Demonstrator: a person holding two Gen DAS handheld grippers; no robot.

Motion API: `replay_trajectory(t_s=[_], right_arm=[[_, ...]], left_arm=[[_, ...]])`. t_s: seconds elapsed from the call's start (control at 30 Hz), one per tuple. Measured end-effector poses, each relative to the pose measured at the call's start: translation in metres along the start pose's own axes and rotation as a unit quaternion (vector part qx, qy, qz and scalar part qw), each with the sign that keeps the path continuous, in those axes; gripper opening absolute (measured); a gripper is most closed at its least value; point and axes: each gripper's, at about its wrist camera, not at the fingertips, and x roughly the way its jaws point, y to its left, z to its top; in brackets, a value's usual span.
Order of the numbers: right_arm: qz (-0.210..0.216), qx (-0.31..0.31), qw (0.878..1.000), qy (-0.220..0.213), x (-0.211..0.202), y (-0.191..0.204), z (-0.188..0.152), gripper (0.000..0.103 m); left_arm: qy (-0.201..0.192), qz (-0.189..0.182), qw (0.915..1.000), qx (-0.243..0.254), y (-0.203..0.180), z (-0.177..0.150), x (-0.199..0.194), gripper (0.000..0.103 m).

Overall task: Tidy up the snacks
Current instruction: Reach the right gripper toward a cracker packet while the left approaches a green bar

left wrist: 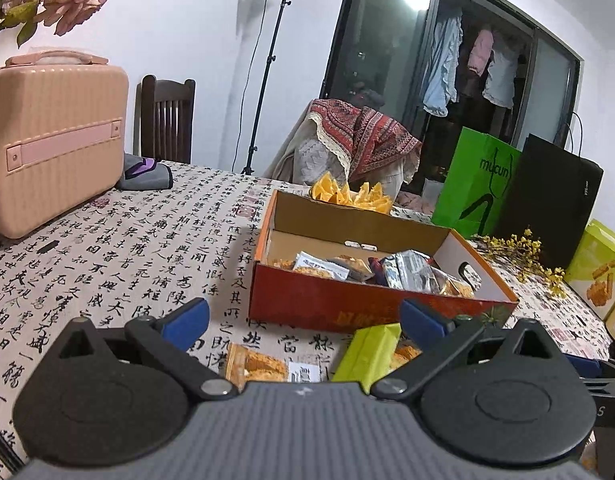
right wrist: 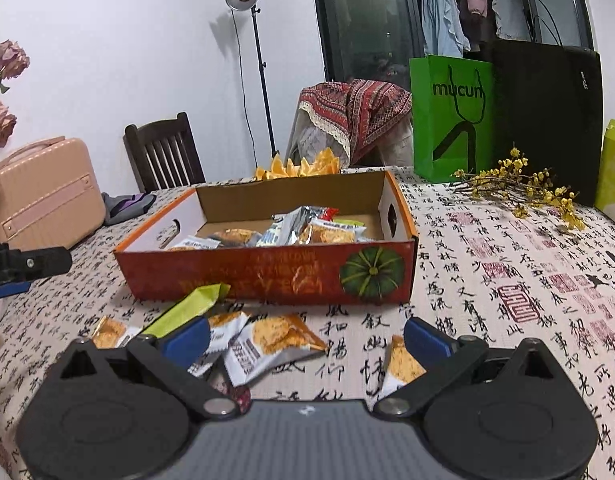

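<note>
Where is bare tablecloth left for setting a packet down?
Bare cloth lies between the pink case and the cardboard box, and right of the box before the yellow sprigs. Loose snack packets crowd the strip in front of the box.

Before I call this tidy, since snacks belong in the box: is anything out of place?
Yes. Several snack packets lie loose on the tablecloth in front of the box, and a green packet leans tilted near its front wall. Others are already inside. Both grippers, left and right, are open and empty.
</note>
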Motion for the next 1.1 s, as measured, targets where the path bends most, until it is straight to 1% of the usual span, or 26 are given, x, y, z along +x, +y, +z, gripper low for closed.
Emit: replay_trajectory(t_s=[0.3,0.63,0.9,1.1], right_arm=[[0.001,-0.004,1.0,0.009,-0.012,0.001,-0.009,0.103],[-0.001,-0.007,1.0,0.021,-0.012,0.004,-0.018,0.103],[-0.009,-0.014,0.999,0.029,-0.006,0.006,-0.019,0.103],[-0.026,-0.01,0.999,0.035,0.003,-0.001,-0.019,0.103]], left_arm=[[0.004,-0.008,0.9999,0.009,-0.007,-0.01,-0.012,0.103],[0.01,-0.01,0.9999,0.003,0.001,-0.018,-0.017,0.103],[0.014,-0.005,0.9998,-0.009,0.016,-0.022,-0.011,0.103],[0.022,-0.012,0.9996,-0.012,0.022,-0.024,0.0,0.103]])
